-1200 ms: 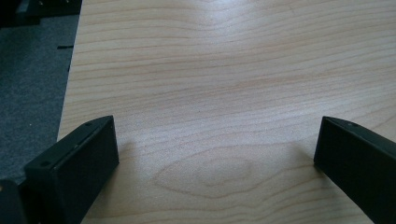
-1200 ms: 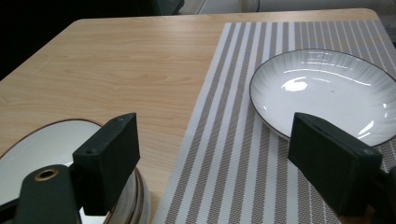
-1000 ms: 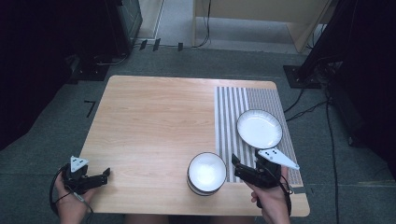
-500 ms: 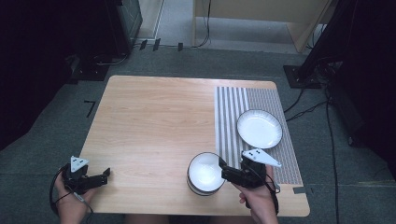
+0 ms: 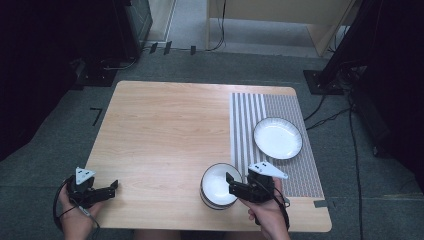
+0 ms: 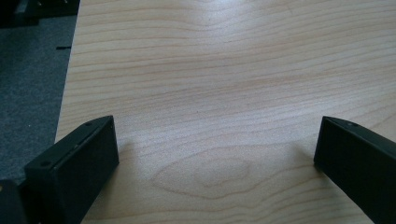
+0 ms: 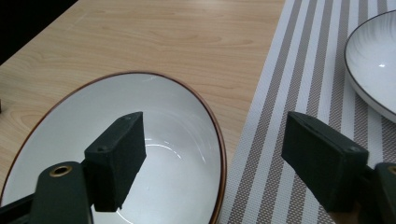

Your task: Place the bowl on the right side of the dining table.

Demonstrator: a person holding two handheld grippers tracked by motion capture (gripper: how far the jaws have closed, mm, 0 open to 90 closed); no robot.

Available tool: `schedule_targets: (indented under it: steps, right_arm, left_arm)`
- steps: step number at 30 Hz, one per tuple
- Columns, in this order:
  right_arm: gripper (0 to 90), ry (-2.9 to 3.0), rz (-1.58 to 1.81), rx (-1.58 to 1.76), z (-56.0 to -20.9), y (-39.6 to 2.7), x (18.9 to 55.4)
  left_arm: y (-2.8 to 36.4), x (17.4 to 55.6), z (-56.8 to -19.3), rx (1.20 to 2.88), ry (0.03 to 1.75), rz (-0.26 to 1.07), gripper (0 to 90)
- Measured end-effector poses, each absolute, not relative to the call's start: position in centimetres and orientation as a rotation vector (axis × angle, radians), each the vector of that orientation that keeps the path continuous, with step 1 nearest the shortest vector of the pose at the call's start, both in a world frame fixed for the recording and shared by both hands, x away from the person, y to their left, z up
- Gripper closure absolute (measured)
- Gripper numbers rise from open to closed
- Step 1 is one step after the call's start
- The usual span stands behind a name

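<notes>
Right gripper view shows the right claw (image 7: 212, 158) spread wide and holding nothing, one jaw hanging over the inside of the white bowl (image 7: 177, 135) and the other out over the striped mat (image 7: 280, 93), so the bowl's brown rim runs between them. That bowl looks like glazed ceramic: stiff, fairly heavy, slick and likely to chip if knocked, so my judgement is that the near rim wall, pinched inside and outside, is the place to take hold. From the high view it sits on the counter (image 5: 165, 135) near the person's edge, touching or just beside the mat's left border, with a dark-rimmed white plate (image 5: 277, 138) lying on the mat farther back. The left claw (image 5: 114, 186) rests wide and empty at the counter's near left corner. Grey carpet, cables and dark equipment surround the pale wood.
</notes>
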State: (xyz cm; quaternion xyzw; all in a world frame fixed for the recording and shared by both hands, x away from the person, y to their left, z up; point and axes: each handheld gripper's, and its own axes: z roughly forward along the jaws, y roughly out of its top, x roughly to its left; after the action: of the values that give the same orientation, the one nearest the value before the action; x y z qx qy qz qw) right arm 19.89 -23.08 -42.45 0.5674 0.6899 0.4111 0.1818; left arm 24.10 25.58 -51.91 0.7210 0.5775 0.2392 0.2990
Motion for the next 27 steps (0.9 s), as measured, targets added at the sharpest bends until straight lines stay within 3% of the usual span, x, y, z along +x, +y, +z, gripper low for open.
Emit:
schedule_targets:
  steps: [5,7,14,15,20,22,26,27]
  right_arm:
    - [26.4,1.958,1.141,1.62,-43.1,-22.5,20.0]
    - [36.3,1.957,1.137,1.653,-43.6,-22.4,20.2]
    - [42.8,2.0,1.164,1.672,-44.4,-22.0,20.4]
    - [50.0,2.017,1.175,1.672,-44.7,-22.0,20.4]
    - [51.0,2.047,1.174,1.68,-45.5,-22.1,20.6]
    - [60.5,2.03,1.173,1.719,-46.0,-22.3,20.8]
    - [66.5,2.011,1.179,1.686,-46.2,-22.5,20.5]
    - [76.5,1.976,1.201,1.702,-45.9,-22.9,20.4]
  left_arm:
    - [25.6,24.1,-51.9,1.915,1.534,0.635,0.0]
    - [25.6,24.1,-51.9,1.917,1.532,0.633,0.0]
    - [25.6,24.1,-51.9,1.92,1.528,0.632,0.0]
    - [25.6,24.1,-51.9,1.92,1.528,0.632,0.0]
    - [25.6,24.1,-51.9,1.92,1.527,0.633,0.0]
    - [25.6,24.1,-51.9,1.92,1.527,0.632,0.0]
    - [25.6,24.1,-51.9,1.92,1.528,0.632,0.0]
    - [25.5,24.1,-51.9,1.918,1.529,0.633,0.0]
